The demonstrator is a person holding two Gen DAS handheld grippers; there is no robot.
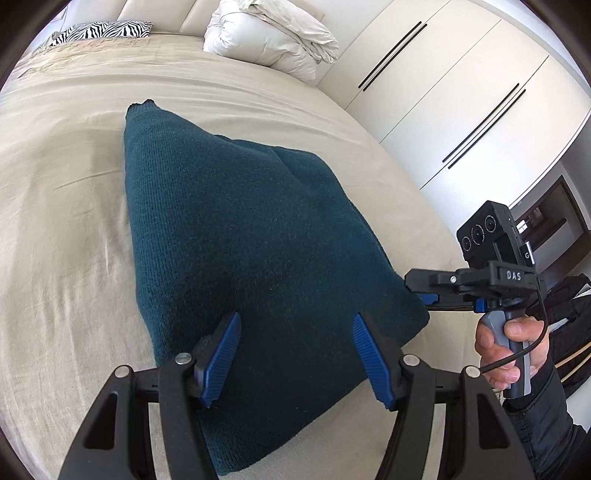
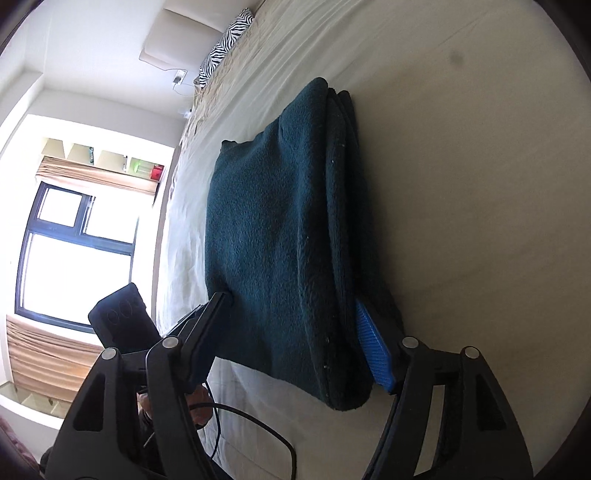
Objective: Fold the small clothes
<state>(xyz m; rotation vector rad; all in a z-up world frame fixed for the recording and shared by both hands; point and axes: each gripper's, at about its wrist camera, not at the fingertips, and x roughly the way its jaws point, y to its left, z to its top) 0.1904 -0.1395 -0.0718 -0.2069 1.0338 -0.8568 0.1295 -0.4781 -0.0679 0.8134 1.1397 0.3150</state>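
A dark teal knit garment [image 1: 236, 236] lies folded into a thick stack on the beige bed. My left gripper [image 1: 295, 354] is open and hovers over its near end, blue pads apart, holding nothing. My right gripper [image 2: 295, 332] is rolled on its side at the garment's right edge. Its jaws are wide open and straddle the folded stack [image 2: 273, 240], one finger above it and one blue pad [image 2: 373, 347] below. The right gripper also shows in the left wrist view [image 1: 421, 291], touching the garment's right corner.
The beige bed sheet [image 1: 66, 206] spreads all around the garment. A white duvet [image 1: 273, 33] and a zebra pillow [image 1: 107, 31] lie at the headboard. White wardrobe doors [image 1: 461, 92] stand on the right. A window [image 2: 77, 236] is on the far side.
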